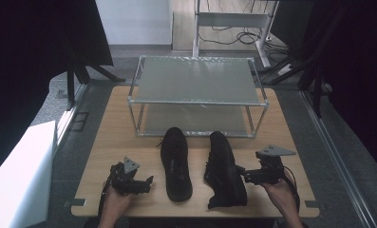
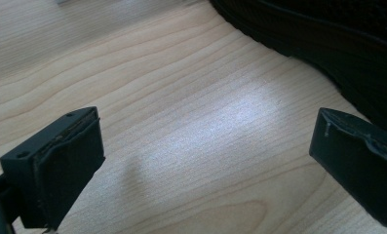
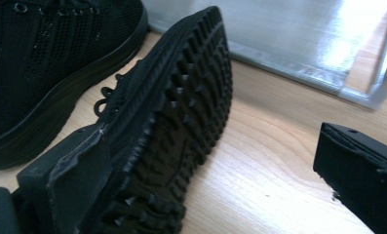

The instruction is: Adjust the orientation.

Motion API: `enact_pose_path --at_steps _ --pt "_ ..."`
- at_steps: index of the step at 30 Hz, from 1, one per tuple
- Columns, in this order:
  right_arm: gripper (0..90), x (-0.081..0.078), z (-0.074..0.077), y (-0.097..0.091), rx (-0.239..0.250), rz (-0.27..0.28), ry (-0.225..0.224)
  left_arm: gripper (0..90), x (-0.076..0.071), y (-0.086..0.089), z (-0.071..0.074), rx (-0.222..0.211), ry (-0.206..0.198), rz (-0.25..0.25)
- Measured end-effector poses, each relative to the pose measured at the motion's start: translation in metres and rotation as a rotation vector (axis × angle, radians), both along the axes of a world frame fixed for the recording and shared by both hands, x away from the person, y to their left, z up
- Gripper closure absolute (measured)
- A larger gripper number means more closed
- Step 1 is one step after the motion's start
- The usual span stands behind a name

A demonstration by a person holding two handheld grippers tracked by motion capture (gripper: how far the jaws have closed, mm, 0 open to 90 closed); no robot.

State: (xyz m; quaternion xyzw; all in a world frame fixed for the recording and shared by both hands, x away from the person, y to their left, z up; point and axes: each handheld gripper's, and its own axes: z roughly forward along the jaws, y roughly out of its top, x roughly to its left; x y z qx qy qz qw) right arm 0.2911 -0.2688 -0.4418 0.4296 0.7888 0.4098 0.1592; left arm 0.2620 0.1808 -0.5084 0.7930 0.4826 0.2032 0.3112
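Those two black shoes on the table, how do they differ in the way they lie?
The left shoe stands upright on its sole, laces facing up, while the right shoe is tipped on its side, its ridged sole turned toward the right gripper. The right gripper's open jaws are right at the right shoe's sole; the left gripper is open beside the left shoe, not touching. Both shoes are black mesh, toes toward the metal rack.

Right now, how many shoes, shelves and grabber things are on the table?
Black shoes: 2, upright shoe and tipped shoe
Metal shelf rack: 1
Grippers: 2, left gripper and right gripper
Total: 5
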Motion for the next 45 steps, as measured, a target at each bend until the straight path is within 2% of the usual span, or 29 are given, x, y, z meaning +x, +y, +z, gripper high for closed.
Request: enact_pose_path --at_steps 5,7,12,17,24,28,35,37,45 --pt "0.0 0.002 -0.005 0.005 -0.040 0.001 0.008 0.0 0.000 -0.001 -0.001 0.009 0.008 -0.004" --pt "0.0 0.003 -0.007 0.002 -0.029 -0.004 0.010 0.0 0.000 -0.001 -0.001 0.013 0.011 -0.006" --pt "0.0 0.001 -0.005 -0.004 -0.057 -0.033 -0.014 0.0 0.000 0.000 -0.001 0.014 0.011 -0.005" --pt "1.9 -0.001 -0.005 -0.018 -0.037 -0.076 -0.019 0.0 0.000 0.000 -0.002 0.018 0.016 -0.003" --pt "11.8 -0.005 -0.007 -0.046 -0.052 -0.163 -0.033 0.0 0.002 -0.002 -0.003 0.022 0.021 -0.010" --pt "13.1 -0.003 -0.016 -0.062 -0.032 -0.201 -0.006 0.0 0.002 -0.003 -0.003 0.023 0.021 -0.012" --pt "13.0 0.000 -0.027 -0.080 -0.047 -0.252 0.029 0.0 0.002 -0.002 -0.002 0.017 0.022 -0.011" --pt "12.8 0.001 -0.030 -0.087 -0.032 -0.264 0.044 0.0 0.002 -0.002 -0.002 0.017 0.023 -0.011" --pt "11.7 0.001 -0.036 -0.097 0.010 -0.274 0.053 0.0 0.002 -0.001 -0.002 0.021 0.026 0.001"
